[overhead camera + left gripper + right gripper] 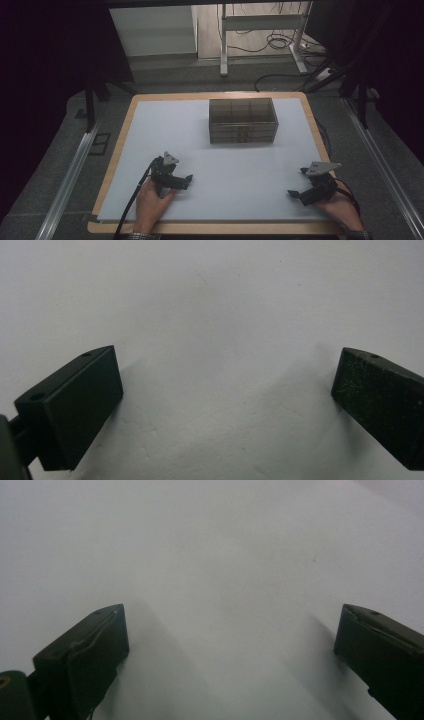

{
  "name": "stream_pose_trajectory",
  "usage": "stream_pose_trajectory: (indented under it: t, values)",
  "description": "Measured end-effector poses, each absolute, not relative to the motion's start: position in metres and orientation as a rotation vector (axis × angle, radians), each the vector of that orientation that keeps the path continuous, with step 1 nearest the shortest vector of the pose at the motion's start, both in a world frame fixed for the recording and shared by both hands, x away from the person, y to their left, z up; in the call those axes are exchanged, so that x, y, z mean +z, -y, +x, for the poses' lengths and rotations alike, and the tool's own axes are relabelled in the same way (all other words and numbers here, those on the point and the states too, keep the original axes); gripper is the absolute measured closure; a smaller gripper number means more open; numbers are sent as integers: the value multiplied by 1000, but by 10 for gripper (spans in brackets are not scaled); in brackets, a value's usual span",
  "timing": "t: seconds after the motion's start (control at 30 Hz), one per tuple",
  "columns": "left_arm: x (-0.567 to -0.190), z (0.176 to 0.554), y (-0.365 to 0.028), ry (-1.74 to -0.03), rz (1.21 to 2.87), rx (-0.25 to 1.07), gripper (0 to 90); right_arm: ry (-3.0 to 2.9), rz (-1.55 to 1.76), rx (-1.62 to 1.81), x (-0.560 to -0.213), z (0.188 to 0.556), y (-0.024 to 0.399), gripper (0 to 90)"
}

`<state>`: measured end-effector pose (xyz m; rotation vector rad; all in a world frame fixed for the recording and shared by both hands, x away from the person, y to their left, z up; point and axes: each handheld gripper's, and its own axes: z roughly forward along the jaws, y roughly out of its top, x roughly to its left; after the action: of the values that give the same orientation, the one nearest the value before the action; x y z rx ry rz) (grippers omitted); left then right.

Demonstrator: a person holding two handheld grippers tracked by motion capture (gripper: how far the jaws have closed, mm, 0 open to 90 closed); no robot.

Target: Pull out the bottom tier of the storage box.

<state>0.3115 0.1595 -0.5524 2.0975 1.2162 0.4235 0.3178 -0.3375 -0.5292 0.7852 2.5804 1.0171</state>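
Grippers, left [189,178] and right [291,193], rest wide open and empty near the bench's [225,165] front edge, smoky drawer box [243,120] toward the back.

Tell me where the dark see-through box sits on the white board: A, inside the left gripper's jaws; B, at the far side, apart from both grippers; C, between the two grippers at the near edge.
B: the box stands at the far side, well beyond the left gripper and right gripper.

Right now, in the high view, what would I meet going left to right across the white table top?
Left gripper → smoky clear drawer box → right gripper, all on the white table top.
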Motion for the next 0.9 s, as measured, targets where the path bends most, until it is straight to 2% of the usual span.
stream_pose_trajectory:
  t: [0.57,0.9]
  values:
    - [-552,312,-159,-1217,2097,424,0,-2574,747,982,-512,316,333,156]
    - [-552,312,-160,-1214,2098,425,0,-2577,709,974,-508,318,324,187]
